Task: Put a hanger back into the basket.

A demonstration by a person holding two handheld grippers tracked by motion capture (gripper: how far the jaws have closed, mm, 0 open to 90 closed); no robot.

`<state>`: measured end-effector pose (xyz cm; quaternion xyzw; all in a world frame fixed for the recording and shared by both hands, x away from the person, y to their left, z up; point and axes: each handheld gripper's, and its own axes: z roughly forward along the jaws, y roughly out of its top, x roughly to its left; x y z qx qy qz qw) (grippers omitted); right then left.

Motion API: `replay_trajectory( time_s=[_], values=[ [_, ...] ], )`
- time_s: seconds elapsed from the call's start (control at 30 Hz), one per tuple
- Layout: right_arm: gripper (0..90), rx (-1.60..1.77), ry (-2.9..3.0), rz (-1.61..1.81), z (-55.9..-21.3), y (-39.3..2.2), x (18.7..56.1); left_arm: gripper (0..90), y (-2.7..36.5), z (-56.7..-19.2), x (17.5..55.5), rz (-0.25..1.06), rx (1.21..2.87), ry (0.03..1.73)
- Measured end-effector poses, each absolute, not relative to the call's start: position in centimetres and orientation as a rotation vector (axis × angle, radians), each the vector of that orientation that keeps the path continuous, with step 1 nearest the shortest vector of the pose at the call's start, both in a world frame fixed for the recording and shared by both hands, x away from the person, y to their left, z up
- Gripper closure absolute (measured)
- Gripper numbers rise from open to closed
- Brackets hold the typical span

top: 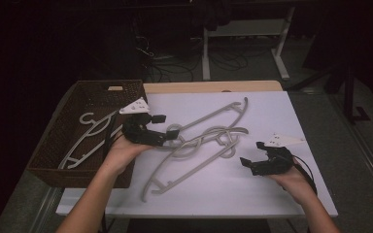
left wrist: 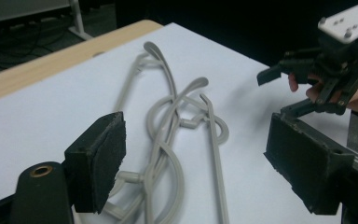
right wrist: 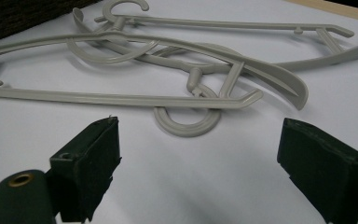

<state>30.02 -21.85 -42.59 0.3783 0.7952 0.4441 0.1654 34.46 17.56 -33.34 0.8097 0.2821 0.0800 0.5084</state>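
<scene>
1. I am holding the right gripper (top: 250, 164) low over the white board (top: 272, 194), near its right edge. Its jaws are standing wide apart with nothing between them; in the right gripper view only bare board is lying between the pads (right wrist: 93, 163).
2. I am keeping the left gripper (top: 167, 138) at the left end of the heap of grey hangers (top: 201, 145), close to one hook. Its jaws are gaping too, gripping nothing; in the left gripper view the hangers (left wrist: 177, 135) are lying on the board between and beyond the pads (left wrist: 105, 158), not pinched.
3. The hangers are lying tangled in the middle of the board, hooks and arms crossing one another, between my two grippers.
4. Further left, the brown wicker basket (top: 53, 155) is sitting against the board's left edge, with one more hanger (top: 90, 136) lying flat inside it.
5. Beyond the board, a strip of wooden tabletop (top: 213, 86) is showing along the far edge.
</scene>
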Motion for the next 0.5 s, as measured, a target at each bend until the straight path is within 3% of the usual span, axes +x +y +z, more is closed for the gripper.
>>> replay_trajectory(
  time_s=[0.3,0.43,0.5],
  values=[
    [13.8,1.065,2.310,1.252,-42.4,-21.0,30.4,18.8,16.0,-36.8,33.8,0.202,2.001,0.684],
    [22.7,1.057,2.332,1.237,-42.2,-20.3,30.7,17.2,16.1,-37.8,33.7,0.208,2.008,0.698],
    [37.7,1.070,2.355,1.222,-42.3,-19.5,31.5,17.1,16.3,-38.6,33.8,0.217,2.004,0.717]
  ],
)
